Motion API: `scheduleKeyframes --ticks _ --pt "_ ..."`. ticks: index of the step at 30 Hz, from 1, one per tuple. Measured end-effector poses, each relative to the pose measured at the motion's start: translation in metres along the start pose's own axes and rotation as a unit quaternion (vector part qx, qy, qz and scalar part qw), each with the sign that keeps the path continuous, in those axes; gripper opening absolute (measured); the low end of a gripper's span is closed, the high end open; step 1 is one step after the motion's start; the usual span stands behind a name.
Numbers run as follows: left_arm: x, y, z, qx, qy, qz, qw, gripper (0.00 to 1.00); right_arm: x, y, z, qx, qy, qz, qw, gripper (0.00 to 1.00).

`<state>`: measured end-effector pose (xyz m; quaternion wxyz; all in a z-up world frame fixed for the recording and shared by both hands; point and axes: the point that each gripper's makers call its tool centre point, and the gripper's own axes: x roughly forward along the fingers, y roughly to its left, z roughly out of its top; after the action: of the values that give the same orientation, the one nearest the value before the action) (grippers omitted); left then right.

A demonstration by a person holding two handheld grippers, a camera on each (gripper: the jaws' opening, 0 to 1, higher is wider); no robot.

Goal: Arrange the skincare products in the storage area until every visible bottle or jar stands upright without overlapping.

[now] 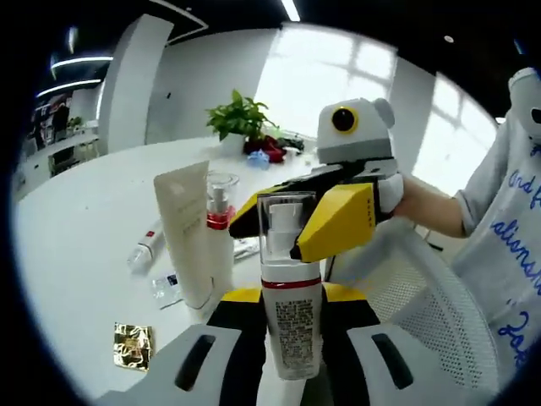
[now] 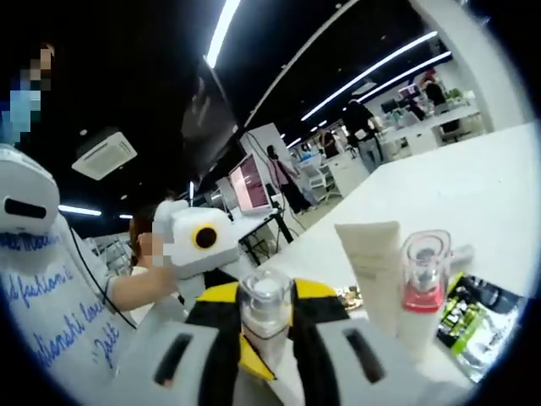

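1. While held up off the table, not yet placed: one pump bottle, clamped low in the closed left gripper, clear cap pinched by the closed right gripper.
2. Just beyond, by the table's near edge: one gold foil square and one sachet, both flat.
3. Already upright there, close beside each other: one cream tube and one second pump bottle.
4. Farther toward the table's middle, left to do: one small tube lying on its side.
5. Tally: four products; two standing, one held, one down.
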<state>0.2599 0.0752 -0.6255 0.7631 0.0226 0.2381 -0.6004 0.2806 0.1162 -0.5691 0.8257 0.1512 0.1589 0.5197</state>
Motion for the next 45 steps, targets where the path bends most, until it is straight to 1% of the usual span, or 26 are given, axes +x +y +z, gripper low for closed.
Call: scheduleKeyframes --ticks 2,3,4,6,7,8,9,11,13,16,19,26,35,40,45 --pt "0.001 0.002 0.000 0.011 0.005 0.009 0.9999 0.24 -0.001 -0.007 -0.001 -0.012 0.008 -0.020 0.9997 0.22" --pt "0.002 0.003 0.000 0.018 0.008 0.012 0.9997 0.26 -0.002 -0.014 -0.004 -0.027 0.020 -0.037 0.9987 0.22" --pt "0.002 0.005 -0.002 0.027 0.015 0.017 0.9994 0.27 -0.003 -0.017 -0.005 -0.038 0.029 -0.045 0.9979 0.22" --pt "0.003 0.008 -0.005 0.036 0.028 0.026 0.9986 0.28 -0.002 -0.019 -0.007 -0.042 0.035 -0.050 0.9973 0.22" --pt "0.004 0.010 -0.006 0.039 0.030 0.031 0.9983 0.28 -0.002 -0.020 -0.008 -0.049 0.039 -0.053 0.9966 0.22" --pt "0.006 0.012 -0.007 0.041 0.034 0.035 0.9979 0.27 -0.003 -0.022 -0.011 -0.061 0.048 -0.059 0.9952 0.22" --pt "0.007 0.013 -0.007 0.042 0.037 0.037 0.9977 0.27 -0.003 -0.026 -0.016 -0.081 0.067 -0.068 0.9922 0.22" --pt "0.010 0.014 -0.007 0.043 0.039 0.040 0.9975 0.26 -0.001 -0.028 -0.022 -0.103 0.082 -0.076 0.9884 0.22" --pt "0.014 0.016 -0.009 0.047 0.047 0.042 0.9969 0.25 0.001 -0.027 -0.025 -0.099 0.080 -0.073 0.9892 0.22" --pt "0.018 0.021 -0.015 0.065 0.072 0.055 0.9938 0.24 0.002 -0.032 -0.028 -0.105 0.088 -0.077 0.9875 0.22" --pt "0.022 0.023 -0.016 0.068 0.078 0.059 0.9929 0.24 0.002 -0.033 -0.027 -0.108 0.090 -0.078 0.9871 0.22" --pt "0.027 0.030 -0.019 0.061 0.086 0.059 0.9927 0.21 0.000 -0.037 -0.027 -0.112 0.093 -0.077 0.9865 0.22" --pt "0.034 0.034 -0.024 0.065 0.091 0.058 0.9921 0.20 -0.002 -0.046 -0.032 -0.123 0.105 -0.084 0.9833 0.22" --pt "0.038 0.040 -0.028 0.079 0.094 0.067 0.9901 0.18 -0.003 -0.052 -0.038 -0.149 0.123 -0.091 0.9769 0.22" --pt "0.040 0.043 -0.034 0.086 0.101 0.072 0.9886 0.18 -0.002 -0.056 -0.044 -0.157 0.134 -0.093 0.9740 0.22"
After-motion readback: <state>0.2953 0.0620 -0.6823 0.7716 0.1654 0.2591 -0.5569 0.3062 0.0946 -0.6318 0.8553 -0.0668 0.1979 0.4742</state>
